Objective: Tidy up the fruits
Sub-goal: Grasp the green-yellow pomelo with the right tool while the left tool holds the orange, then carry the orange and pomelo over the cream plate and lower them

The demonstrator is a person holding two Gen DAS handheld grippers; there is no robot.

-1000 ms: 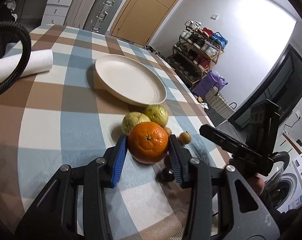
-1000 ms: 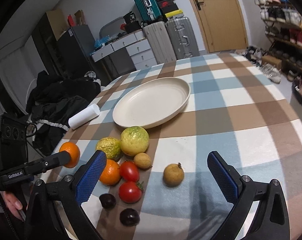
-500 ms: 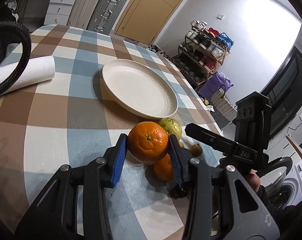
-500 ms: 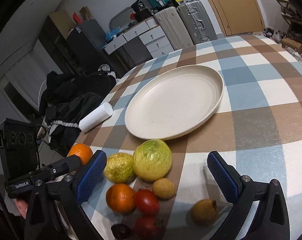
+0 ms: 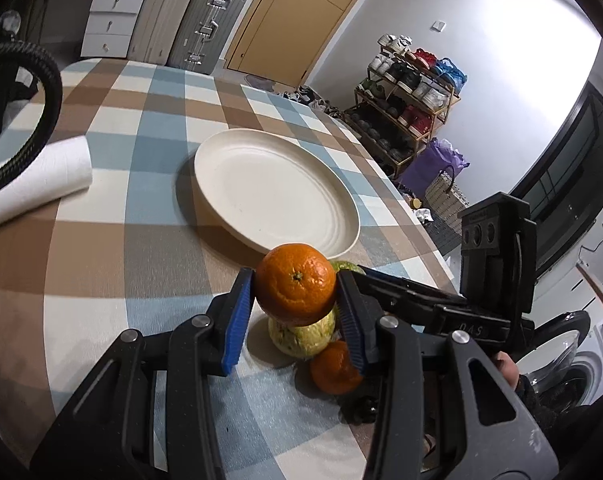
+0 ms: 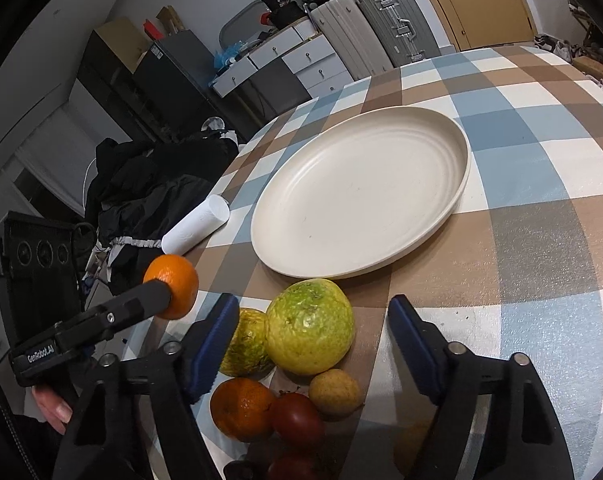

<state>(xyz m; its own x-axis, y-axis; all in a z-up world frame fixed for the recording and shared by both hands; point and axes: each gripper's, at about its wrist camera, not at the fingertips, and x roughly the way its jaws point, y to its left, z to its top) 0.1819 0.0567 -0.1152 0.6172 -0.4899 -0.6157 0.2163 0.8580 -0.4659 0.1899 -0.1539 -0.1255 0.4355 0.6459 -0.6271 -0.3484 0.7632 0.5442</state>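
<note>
Since a second ago the left gripper (image 5: 295, 304) has carried its orange (image 5: 295, 279) up off the cloth and toward the plate (image 5: 237, 152), while the right gripper (image 6: 311, 344) has pushed in over the fruit pile. The left one is clamped on the orange, a blue pad on each side, and holds it in the air above the pale guava (image 5: 301, 336); the empty cream plate lies straight ahead of it and slightly left, its near rim just beyond the fruit, so the left hand is plainly the nearer one for the drop. The right gripper stands wide apart, holding nothing, with the large green guava (image 6: 309, 328) between its fingers and the plate's near rim just past that. Around it sit a smaller yellow-green fruit (image 6: 247, 340), a second orange (image 6: 241, 408), a tomato (image 6: 297, 420) and a small tan fruit (image 6: 335, 392), all bunched near the table's near edge. A checked cloth (image 6: 541, 240) covers the table; a white paper roll (image 6: 195, 226) lies by its left edge. Beyond are suitcases, drawers, a door and a shoe rack.
</note>
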